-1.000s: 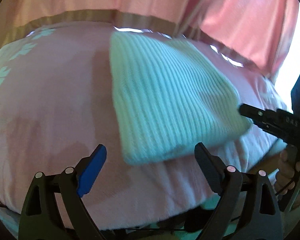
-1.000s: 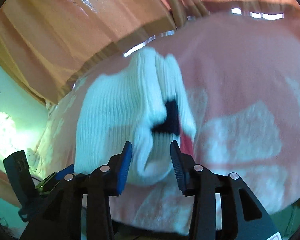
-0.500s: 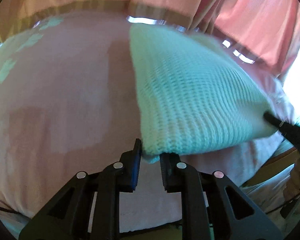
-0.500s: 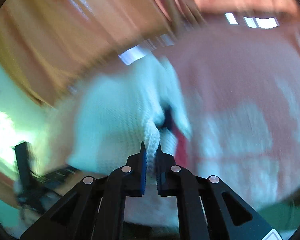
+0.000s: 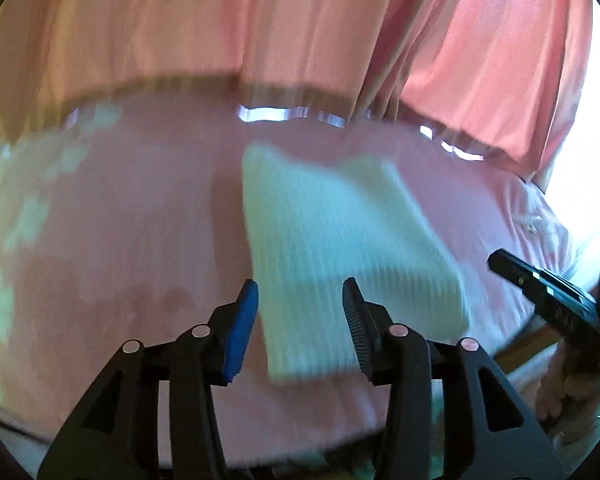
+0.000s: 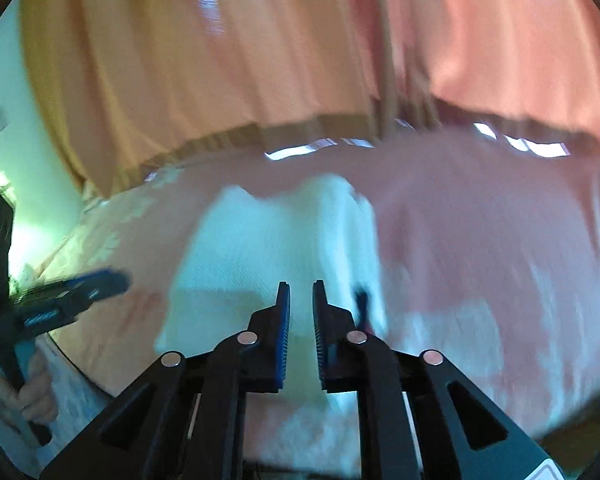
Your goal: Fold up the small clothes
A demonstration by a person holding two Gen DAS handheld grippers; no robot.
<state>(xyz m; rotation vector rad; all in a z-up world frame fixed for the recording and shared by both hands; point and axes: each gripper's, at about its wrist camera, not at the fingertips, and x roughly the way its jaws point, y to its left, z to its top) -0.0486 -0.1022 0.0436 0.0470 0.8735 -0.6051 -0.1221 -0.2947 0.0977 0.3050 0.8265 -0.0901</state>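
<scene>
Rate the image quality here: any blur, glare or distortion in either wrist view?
Left wrist: the knit and bedspread are motion-smeared, fisheye bows the bed edge, and daylight blows out the right rim. Right wrist: heavier smear on the knit and curtain, with an overexposed patch at the left; its claw stays sharp.

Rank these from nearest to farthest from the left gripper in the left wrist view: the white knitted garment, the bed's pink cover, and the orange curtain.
1. White knitted garment: just beyond the left gripper, right of centre.
2. Pink cover: runs under the garment; its bare part lies left and stretches back.
3. Orange curtain: hangs behind the bed's far edge, along the top.
</scene>
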